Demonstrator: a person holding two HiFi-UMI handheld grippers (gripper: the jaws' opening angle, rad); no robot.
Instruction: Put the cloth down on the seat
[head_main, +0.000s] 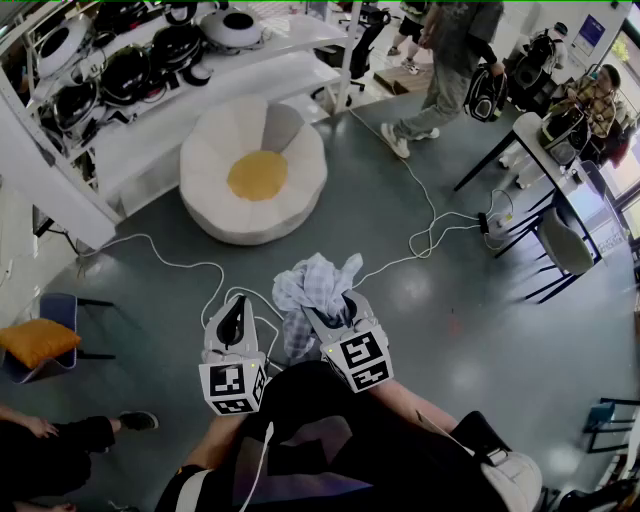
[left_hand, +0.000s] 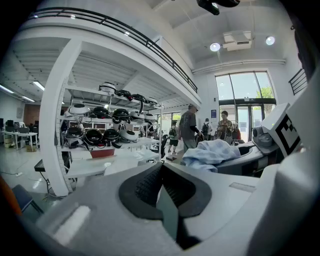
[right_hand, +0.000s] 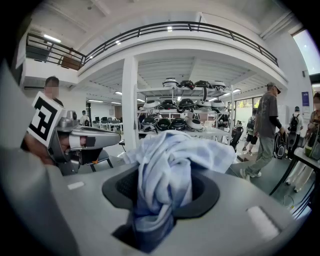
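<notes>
Currently a carry, not yet a placing. Right gripper (right_hand: 160, 189) is clamped on a bunched pale blue-and-white checked cloth (head_main: 316, 280). Fabric is wadded between both pads and spills forward over the tips. Left gripper (left_hand: 161, 186) has its jaws pressed together with nothing in them, and sits just beside the right one. The cloth is in the air over grey floor, well apart from the round white petal-shaped floor seat with a yellow centre cushion (head_main: 300, 170), which lies ahead.

Doing it well, as I judge it:
- Mind the white cable (head_main: 180, 265) looping across the floor between here and the seat.
- Bring the bundle low over the yellow centre before parting the jaws, so it lands on the seat rather than a petal edge.
- Lift clear slowly in case fabric snags on the pads.

Hard to read:
- How much cloth hangs beneath the right gripper; its own body covers that in the head view.
- In the right gripper view the cloth blocks whatever lies straight ahead, so the seat cannot be found there.
</notes>
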